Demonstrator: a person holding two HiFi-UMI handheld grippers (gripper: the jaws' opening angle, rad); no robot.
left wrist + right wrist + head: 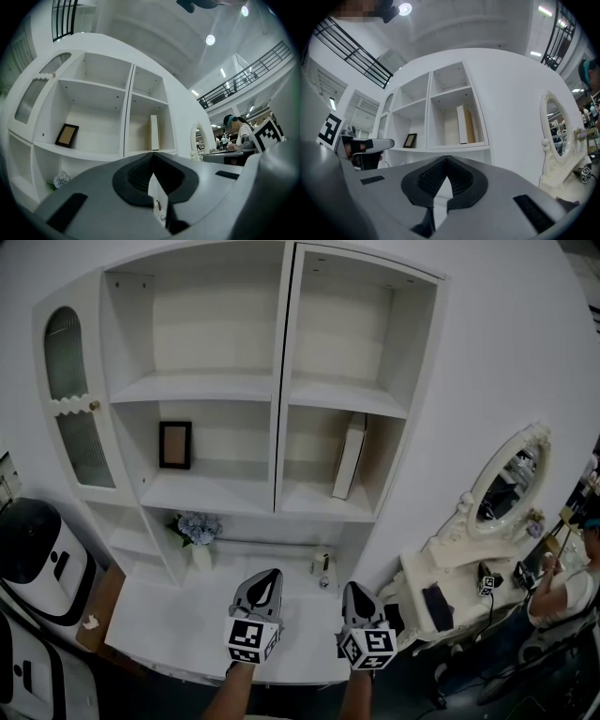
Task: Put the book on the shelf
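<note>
White shelf [280, 381] fills wall. Desk [159, 615] below it. Book [351, 456] upright, slightly tilted, at right end of middle-right board, against side wall. Left gripper [266, 576] and right gripper [355, 590] over desk's front edge, jaws closed, both empty.

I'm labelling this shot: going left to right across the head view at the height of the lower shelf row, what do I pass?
arched cabinet door → picture frame → book → oval mirror
</note>
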